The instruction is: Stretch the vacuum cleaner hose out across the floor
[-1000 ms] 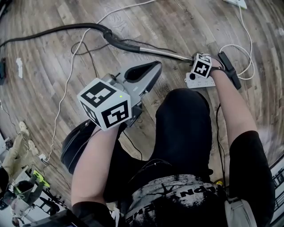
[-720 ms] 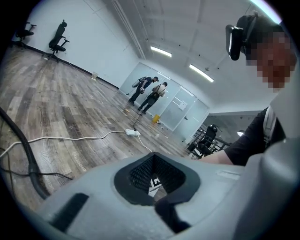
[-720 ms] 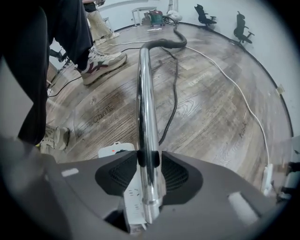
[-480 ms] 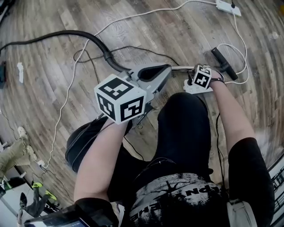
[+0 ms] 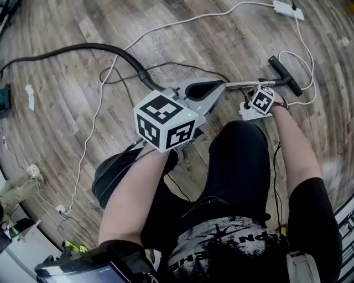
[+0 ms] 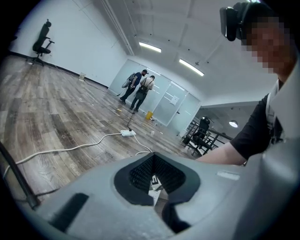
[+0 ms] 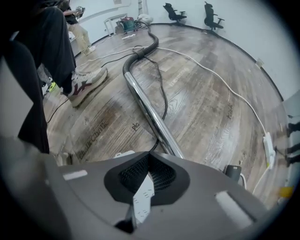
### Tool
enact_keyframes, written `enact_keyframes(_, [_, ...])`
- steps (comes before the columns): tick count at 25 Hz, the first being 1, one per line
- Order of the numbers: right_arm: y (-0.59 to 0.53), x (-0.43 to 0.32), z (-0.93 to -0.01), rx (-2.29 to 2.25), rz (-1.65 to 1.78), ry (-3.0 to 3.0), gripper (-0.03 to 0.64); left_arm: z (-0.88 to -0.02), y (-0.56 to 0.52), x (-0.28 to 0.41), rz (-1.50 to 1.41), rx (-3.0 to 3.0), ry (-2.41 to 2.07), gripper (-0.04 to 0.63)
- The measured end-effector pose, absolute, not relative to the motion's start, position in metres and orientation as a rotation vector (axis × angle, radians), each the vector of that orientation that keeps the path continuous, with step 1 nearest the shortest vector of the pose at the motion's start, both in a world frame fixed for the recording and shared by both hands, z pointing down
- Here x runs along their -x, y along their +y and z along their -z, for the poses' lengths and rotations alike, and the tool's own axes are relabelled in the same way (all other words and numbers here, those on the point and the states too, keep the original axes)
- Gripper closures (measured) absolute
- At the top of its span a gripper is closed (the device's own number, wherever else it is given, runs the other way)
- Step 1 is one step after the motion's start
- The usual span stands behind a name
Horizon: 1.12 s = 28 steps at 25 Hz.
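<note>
The black vacuum hose (image 5: 83, 48) runs in from the left and bends into a metal tube (image 5: 243, 84) that ends at the floor nozzle (image 5: 285, 74). My left gripper (image 5: 218, 88) is shut and empty, close over the tube's near end. Its closed jaws fill the left gripper view (image 6: 157, 187). My right gripper (image 5: 254, 108) points down just on the near side of the tube, beside the nozzle. Its jaws have just been closing and nothing shows between them. In the right gripper view (image 7: 145, 187) the tube (image 7: 147, 112) and hose (image 7: 150, 37) lie on the floor beyond.
The vacuum's black body (image 5: 119, 174) sits under my left arm. White cables cross the wood floor to a power strip (image 5: 287, 8), also seen from the left gripper (image 6: 127, 133). A thin black cord loops beside the tube. Two people (image 6: 140, 86) stand far off; a shoe (image 7: 86, 82) is near.
The right gripper has come off the tube's end and now stands just beside it. The left gripper has drifted up and right in the head view, toward the tube.
</note>
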State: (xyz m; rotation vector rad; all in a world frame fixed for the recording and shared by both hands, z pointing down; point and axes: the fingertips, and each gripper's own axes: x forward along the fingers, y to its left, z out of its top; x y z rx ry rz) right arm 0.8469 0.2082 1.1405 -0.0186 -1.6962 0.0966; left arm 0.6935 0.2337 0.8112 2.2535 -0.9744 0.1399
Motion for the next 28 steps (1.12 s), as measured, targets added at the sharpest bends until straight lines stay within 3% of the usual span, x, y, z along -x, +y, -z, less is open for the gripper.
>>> enact_keyframes(5, [0.208, -0.815, -1.072, -0.091, -0.219, -1.798, 0.611, -0.788, 0.214, -0.661, -0.201, -2.391, -1.044, 0.595])
enact_keyframes(9, [0.211, -0.795, -0.961, -0.160, -0.292, -1.950, 0.611, -0.741, 0.207, -0.617, -0.013, -2.279, -1.190, 0.594])
enact_keyframes(13, [0.214, -0.786, -0.840, -0.223, -0.350, -2.076, 0.611, -0.672, 0.218, -0.590, -0.040, -2.235, -1.299, 0.595])
enact_keyframes(23, [0.249, -0.780, -0.509, -0.256, -0.449, -2.459, 0.611, -0.435, 0.303, -0.601, -0.132, -2.226, -1.433, 0.595])
enact_keyframes(28, [0.263, -0.783, -0.393, -0.267, -0.407, -2.599, 0.611, -0.340, 0.316, -0.618, -0.178, -2.268, -1.493, 0.595])
